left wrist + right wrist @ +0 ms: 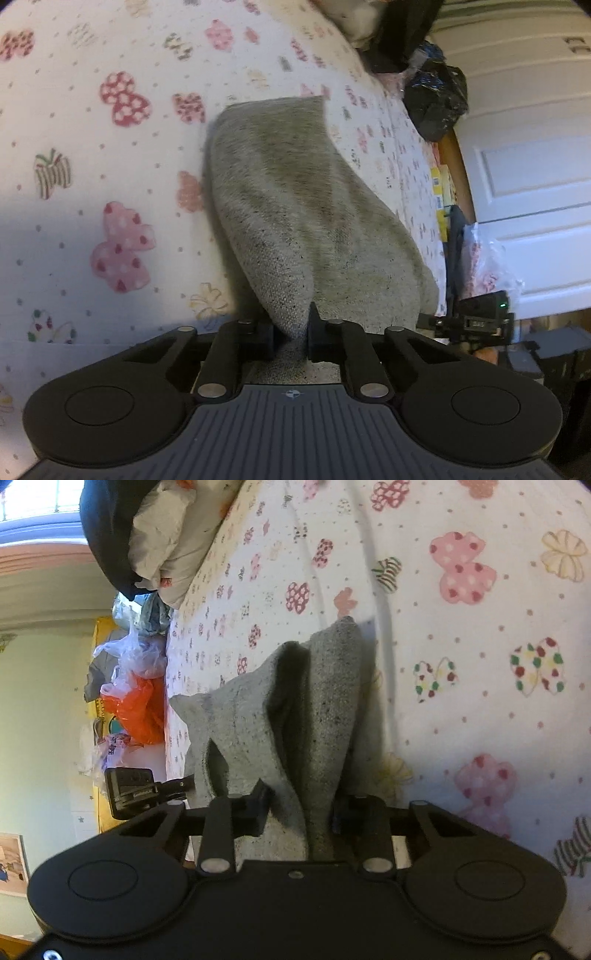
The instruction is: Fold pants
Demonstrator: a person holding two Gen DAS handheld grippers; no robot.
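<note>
Grey speckled pants lie on a white bedsheet printed with bows. In the left wrist view my left gripper is shut on a thin pinch of the near edge of the pants, and the cloth rises from the pads. In the right wrist view the pants stand up in thick folds. My right gripper is shut on a bunched fold, its pads pressing the cloth from both sides. Each view shows the other gripper at its edge: the right one and the left one.
A black bag and a white door lie past the bed's far edge. Beside the bed are an orange plastic bag and other bags. A pale pillow and dark cloth sit at the head of the bed.
</note>
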